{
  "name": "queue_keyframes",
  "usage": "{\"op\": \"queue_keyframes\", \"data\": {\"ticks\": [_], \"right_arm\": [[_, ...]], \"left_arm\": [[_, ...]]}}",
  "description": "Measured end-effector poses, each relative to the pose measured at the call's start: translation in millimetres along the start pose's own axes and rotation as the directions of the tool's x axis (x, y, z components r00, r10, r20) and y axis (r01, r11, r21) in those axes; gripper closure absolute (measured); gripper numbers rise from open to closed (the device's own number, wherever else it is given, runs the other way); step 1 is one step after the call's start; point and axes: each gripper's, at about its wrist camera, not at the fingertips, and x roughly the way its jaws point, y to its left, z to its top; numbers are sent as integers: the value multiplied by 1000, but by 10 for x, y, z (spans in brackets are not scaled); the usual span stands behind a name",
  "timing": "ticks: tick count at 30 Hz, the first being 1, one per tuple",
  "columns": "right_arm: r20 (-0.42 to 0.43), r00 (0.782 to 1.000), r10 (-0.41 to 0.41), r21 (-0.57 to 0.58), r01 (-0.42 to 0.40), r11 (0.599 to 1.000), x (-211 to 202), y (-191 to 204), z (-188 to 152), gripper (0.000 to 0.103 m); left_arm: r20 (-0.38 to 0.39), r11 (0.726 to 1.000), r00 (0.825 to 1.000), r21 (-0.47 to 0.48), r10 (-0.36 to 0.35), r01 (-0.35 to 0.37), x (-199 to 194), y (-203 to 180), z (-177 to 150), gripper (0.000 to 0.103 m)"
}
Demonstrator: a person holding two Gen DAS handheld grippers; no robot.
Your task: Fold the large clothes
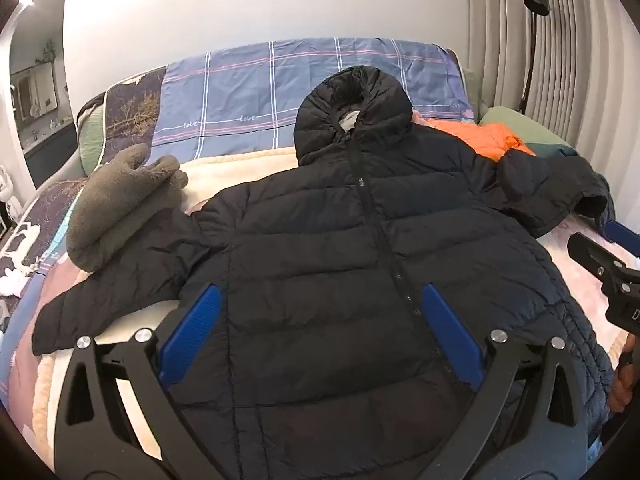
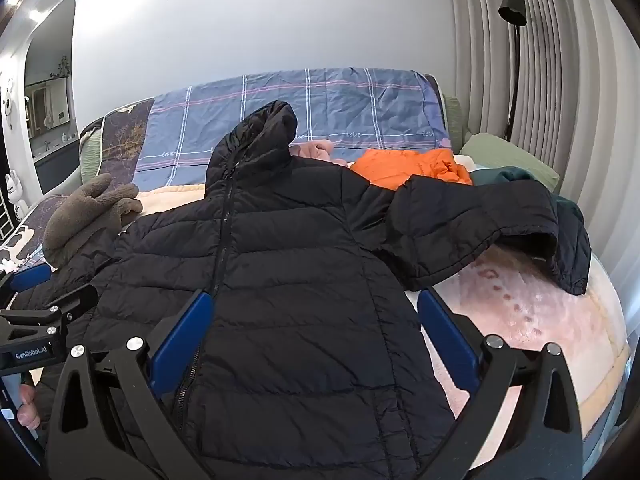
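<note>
A black hooded puffer jacket (image 1: 340, 248) lies front up and zipped on the bed, hood toward the headboard, both sleeves spread out. It also shows in the right wrist view (image 2: 288, 272). My left gripper (image 1: 318, 304) is open and hovers over the jacket's lower front, holding nothing. My right gripper (image 2: 312, 312) is open over the jacket's right side near the hem, holding nothing. The right sleeve (image 2: 480, 224) lies bent over other clothes. The left sleeve (image 1: 116, 292) stretches toward the bed's left edge.
A grey fleece garment (image 1: 120, 204) lies folded at the left. An orange jacket (image 2: 412, 168) and a dark teal garment (image 2: 516, 178) lie at the right. A blue plaid cover (image 1: 304, 84) drapes the headboard. A floor lamp (image 2: 514, 60) stands by the curtain.
</note>
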Motion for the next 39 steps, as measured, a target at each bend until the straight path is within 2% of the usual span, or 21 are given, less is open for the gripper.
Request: {"op": "queue_keyframes", "data": {"ticks": [17,21,39], "right_arm": [[2,1000,-6,-3,6,1000,1,20,-5,1],[-9,1000,-8,-12,8,1000,-6,29,-8,1],[-64,998,-2,-22,1,1000,25,54,-45,1]], "left_arm": [[16,1000,1000,21,-14,13,-26,-40,-34,2],[18,999,999,5,-35,35,-38,-27,-33,2],[52,1000,999,30,7,-9,-95,-48,-60,2]]}}
